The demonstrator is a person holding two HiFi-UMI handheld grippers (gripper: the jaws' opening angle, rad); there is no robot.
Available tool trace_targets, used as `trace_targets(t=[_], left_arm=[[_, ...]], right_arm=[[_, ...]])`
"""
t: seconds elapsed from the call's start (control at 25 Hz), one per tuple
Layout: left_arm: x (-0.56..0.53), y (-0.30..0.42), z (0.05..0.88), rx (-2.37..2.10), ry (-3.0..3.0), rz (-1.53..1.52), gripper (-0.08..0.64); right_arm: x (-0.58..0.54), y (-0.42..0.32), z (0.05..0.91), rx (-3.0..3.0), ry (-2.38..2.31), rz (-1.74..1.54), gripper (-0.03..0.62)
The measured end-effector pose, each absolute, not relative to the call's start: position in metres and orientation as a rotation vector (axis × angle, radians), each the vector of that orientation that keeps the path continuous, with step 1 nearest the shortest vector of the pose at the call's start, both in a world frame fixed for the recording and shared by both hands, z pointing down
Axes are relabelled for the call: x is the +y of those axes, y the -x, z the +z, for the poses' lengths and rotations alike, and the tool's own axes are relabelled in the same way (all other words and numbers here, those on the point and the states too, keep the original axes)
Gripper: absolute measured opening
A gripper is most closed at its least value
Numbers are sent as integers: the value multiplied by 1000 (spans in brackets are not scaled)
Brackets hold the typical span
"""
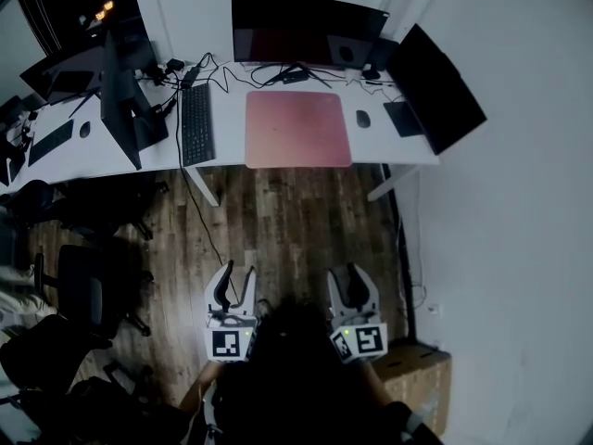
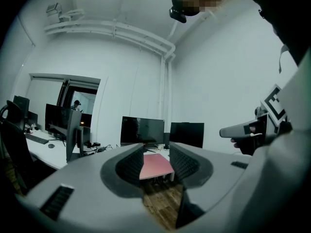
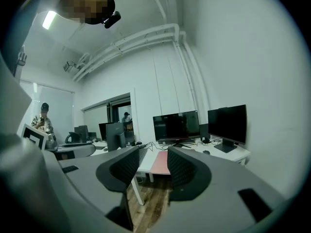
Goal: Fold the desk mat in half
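A pink desk mat (image 1: 297, 129) lies flat on the white desk (image 1: 232, 142) in front of a dark monitor (image 1: 306, 29). Both grippers hang over the wooden floor, well short of the desk. My left gripper (image 1: 233, 284) is open with nothing between its jaws, and so is my right gripper (image 1: 350, 282). In the left gripper view the desk mat (image 2: 155, 165) shows far off between the jaws of the left gripper (image 2: 156, 161). The right gripper view shows the desk mat (image 3: 160, 162) the same way beyond the right gripper (image 3: 151, 163).
A keyboard (image 1: 195, 123) lies left of the mat and a mouse (image 1: 362, 118) right of it. A second monitor (image 1: 435, 89) stands at the right end, cables trail behind. Office chairs (image 1: 88, 290) stand at the left, a cardboard box (image 1: 417, 369) sits by the right wall.
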State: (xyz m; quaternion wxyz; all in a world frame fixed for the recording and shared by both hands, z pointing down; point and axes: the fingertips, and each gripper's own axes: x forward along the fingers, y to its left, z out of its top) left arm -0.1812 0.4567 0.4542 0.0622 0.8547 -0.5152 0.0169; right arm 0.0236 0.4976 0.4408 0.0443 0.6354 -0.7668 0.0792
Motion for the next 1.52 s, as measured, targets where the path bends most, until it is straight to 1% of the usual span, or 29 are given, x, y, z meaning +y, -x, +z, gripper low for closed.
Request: trace_targets(t=[0.32,0.52,0.68,0.96,1.12,1.52], left_arm=[[433,182,471,-1521,-2599,103,164],[396,179,473,-1560,-2594,130,164],[354,168,465,-1599,-2579,89,164],[277,124,464,-1618,-2561,113,164],[243,94,459,-1639,-2518,70,164],[176,40,485,-1660,-2572,311,164]], right_arm=[[465,-15,450,-2345,-1942,275,166],[419,-19,458,-2364,-1911,262,166],[370,-33,454,-2403,-1884,233,166],[283,-72,456,-2404,-1807,232,166],[245,-93,457,-2426,-1759,315,166],[173,-142,502,-2372,-1615,333,166]])
